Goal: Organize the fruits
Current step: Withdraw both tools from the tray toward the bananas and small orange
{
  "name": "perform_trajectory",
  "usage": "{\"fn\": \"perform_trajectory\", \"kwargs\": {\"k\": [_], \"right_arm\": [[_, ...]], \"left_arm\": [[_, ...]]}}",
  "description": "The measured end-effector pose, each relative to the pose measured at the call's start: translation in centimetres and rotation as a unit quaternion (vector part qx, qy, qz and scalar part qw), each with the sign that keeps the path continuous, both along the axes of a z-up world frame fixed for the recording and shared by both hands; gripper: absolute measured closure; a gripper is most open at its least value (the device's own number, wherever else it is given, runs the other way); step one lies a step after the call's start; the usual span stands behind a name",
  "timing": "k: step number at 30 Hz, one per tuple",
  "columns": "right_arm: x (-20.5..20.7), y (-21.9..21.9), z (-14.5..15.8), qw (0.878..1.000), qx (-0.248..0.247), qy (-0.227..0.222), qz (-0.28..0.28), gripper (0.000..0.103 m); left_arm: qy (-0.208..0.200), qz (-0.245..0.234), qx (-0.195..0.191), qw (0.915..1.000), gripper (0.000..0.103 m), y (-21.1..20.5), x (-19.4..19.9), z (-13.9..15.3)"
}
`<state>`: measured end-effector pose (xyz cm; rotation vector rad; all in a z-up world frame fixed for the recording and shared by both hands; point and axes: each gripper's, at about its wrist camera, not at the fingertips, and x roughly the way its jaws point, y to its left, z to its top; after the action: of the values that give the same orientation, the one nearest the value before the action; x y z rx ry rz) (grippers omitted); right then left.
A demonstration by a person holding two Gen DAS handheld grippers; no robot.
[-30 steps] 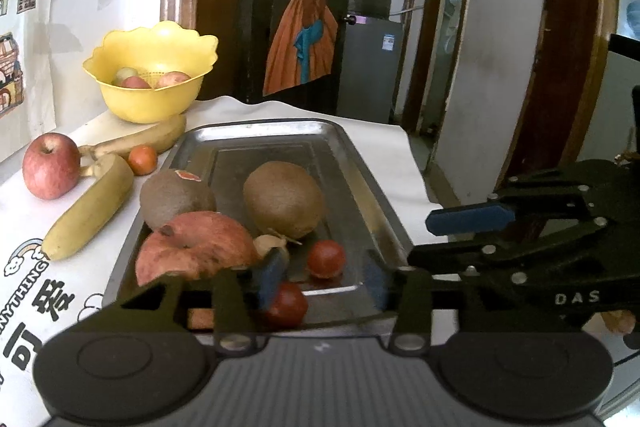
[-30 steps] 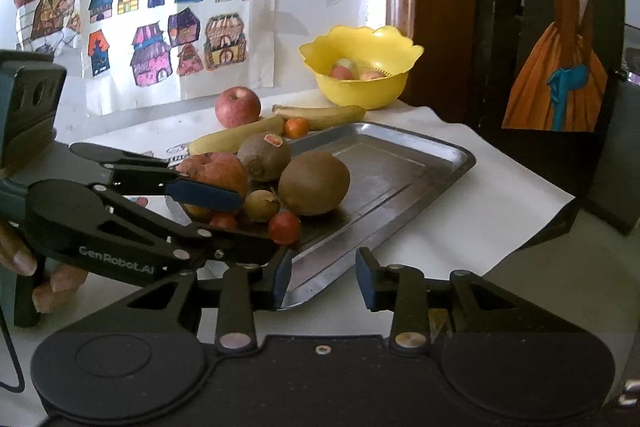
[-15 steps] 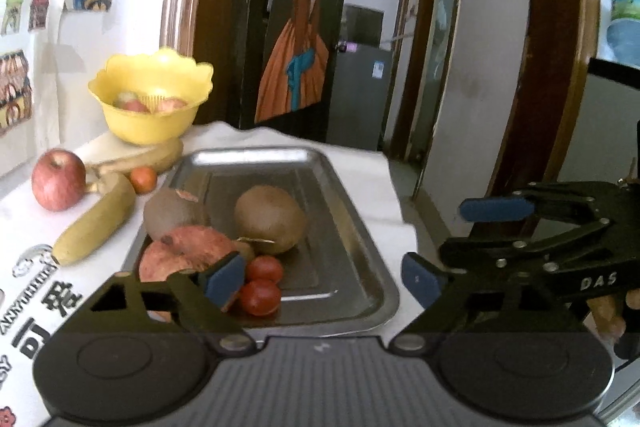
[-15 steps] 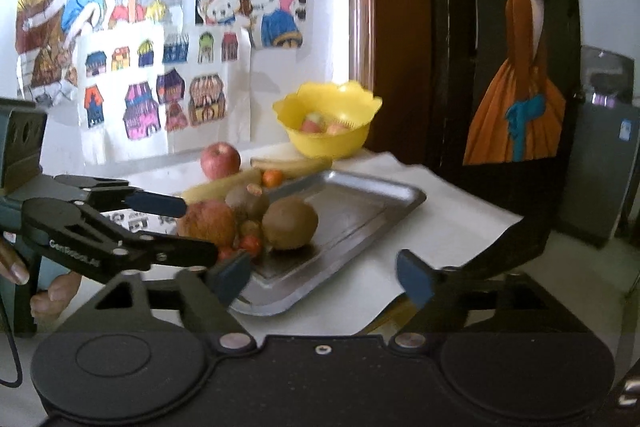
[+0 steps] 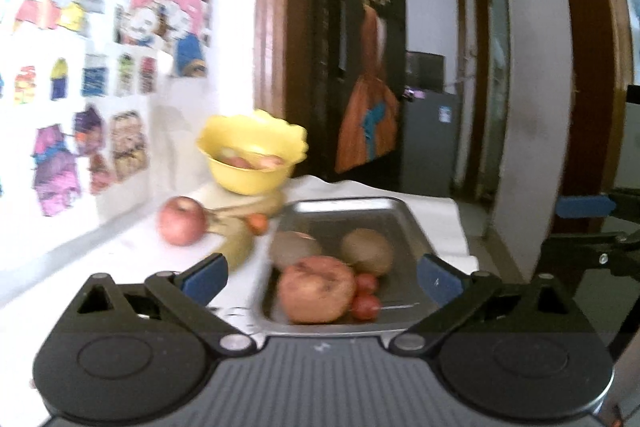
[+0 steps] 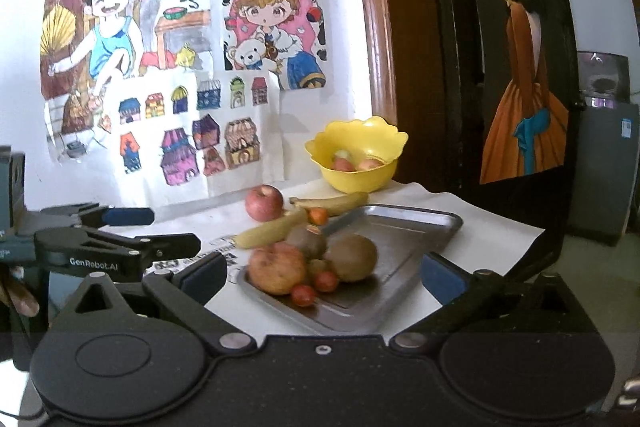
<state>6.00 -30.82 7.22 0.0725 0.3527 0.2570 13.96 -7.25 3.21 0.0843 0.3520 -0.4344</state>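
Now, left wrist view: left gripper (image 5: 320,277) jaws just spread wide, empty; fruit clusters at metal tray's (image 5: 404,217) near end | right wrist view: right gripper (image 6: 324,273) likewise just opened, empty; approach apple (image 6: 264,203) beside tray squarely.

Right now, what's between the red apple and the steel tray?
Right wrist view: two yellow bananas and a small orange fruit lie between the red apple and the steel tray.

A: The left wrist view is smeared; the fruit in the scalloped yellow plastic bowl (image 5: 251,163) can't be named.

B: In the right view, the large brownish-red round fruit (image 6: 277,267) hides part of a small tan fruit (image 6: 317,265).
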Motion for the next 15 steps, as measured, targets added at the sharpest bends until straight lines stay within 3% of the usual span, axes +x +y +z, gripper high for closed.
{"fn": "perform_trajectory", "kwargs": {"k": [8, 15], "right_arm": [[-2.5, 4.9, 0.2, 0.999, -0.020, -0.012, -0.031, 0.001], [-4.3, 9.4, 0.1, 0.999, -0.036, 0.036, -0.013, 0.001]], "left_arm": [[0.004, 0.077, -0.004, 0.9970, 0.000, 4.9, -2.6, 0.8], [0.041, 0.181, 0.023, 0.9824, 0.000, 8.8, -5.4, 0.7]]}}
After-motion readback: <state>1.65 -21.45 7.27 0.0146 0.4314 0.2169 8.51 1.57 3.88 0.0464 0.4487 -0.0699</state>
